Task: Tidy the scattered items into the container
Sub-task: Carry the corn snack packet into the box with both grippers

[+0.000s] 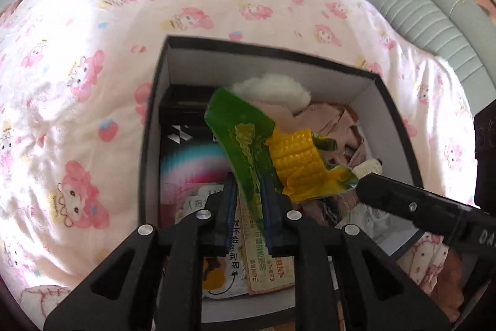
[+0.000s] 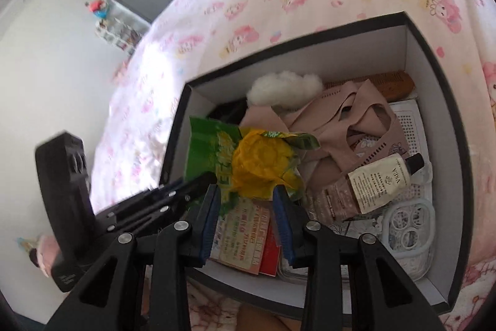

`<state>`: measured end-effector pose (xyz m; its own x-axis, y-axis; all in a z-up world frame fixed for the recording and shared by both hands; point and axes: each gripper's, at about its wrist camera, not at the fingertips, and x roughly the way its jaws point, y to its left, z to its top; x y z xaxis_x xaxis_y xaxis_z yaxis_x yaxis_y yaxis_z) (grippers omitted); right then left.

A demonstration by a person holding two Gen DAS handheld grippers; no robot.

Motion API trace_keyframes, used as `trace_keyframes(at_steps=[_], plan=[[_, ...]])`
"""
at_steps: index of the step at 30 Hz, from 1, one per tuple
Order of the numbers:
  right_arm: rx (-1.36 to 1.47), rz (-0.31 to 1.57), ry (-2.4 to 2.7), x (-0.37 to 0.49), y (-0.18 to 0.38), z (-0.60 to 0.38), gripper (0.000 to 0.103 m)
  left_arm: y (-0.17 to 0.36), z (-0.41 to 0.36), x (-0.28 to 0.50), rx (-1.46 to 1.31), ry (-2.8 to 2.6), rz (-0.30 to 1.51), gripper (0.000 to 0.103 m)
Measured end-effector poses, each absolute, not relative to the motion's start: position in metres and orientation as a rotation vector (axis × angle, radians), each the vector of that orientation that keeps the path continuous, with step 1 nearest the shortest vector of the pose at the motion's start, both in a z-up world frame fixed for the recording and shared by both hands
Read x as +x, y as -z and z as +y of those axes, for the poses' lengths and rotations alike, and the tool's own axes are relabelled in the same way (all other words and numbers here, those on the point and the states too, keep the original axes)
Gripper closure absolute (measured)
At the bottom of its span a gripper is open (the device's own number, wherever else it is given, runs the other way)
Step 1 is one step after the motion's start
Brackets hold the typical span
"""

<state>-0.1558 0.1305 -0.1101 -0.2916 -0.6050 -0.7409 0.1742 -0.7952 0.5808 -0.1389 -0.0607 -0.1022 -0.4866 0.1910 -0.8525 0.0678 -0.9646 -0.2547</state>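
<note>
Black card, white inside: box sits on the bed, open-topped, part filled.
Bedding: pink cartoon-print quilt under and all round the box.
Corn pack: green and yellow packet with a corn cob showing, held up over the box, both claws at it.
Left claw: blue pads close together with the green end of the packet between them; whether they press on it I cannot tell. No more than a narrow gap.
Right claw: about half open, pads either side of the packet's yellow end; contact looks likely but I cannot be sure. In the left view its black finger reaches the packet's lower right corner.
Box, far end: white fluffy wad against the back wall.
Box, middle: beige cloth, crumpled, lying beside the wad and under the packet.
Box, right side: cream tube with dark cap resting on the cloth; brown comb near the back wall; white mesh piece and a clear ringed case at the near right.
Box, left side: dark printed carton with a pastel band.
Box, near end: printed cards flat on the floor, under the claws.
Beyond the bed: grey padded headboard.
</note>
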Motion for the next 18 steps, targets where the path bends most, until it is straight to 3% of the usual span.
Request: trace_keyframes(at_steps=[11, 14, 18], plan=[[1.561, -0.458, 2.290, -0.170, 0.120, 0.135, 0.071, 0.082, -0.070, -0.121, -1.363, -2.645, -0.424, 0.087], [1.568, -0.443, 2.296, -0.176, 0.124, 0.130, 0.071, 0.092, -0.068, -0.131, -1.449, -2.630, -0.434, 0.077], [1.598, -0.427, 2.225, -0.183, 0.135, 0.118, 0.071, 0.096, -0.077, -0.135, -1.469, -2.641, -0.522, 0.076]])
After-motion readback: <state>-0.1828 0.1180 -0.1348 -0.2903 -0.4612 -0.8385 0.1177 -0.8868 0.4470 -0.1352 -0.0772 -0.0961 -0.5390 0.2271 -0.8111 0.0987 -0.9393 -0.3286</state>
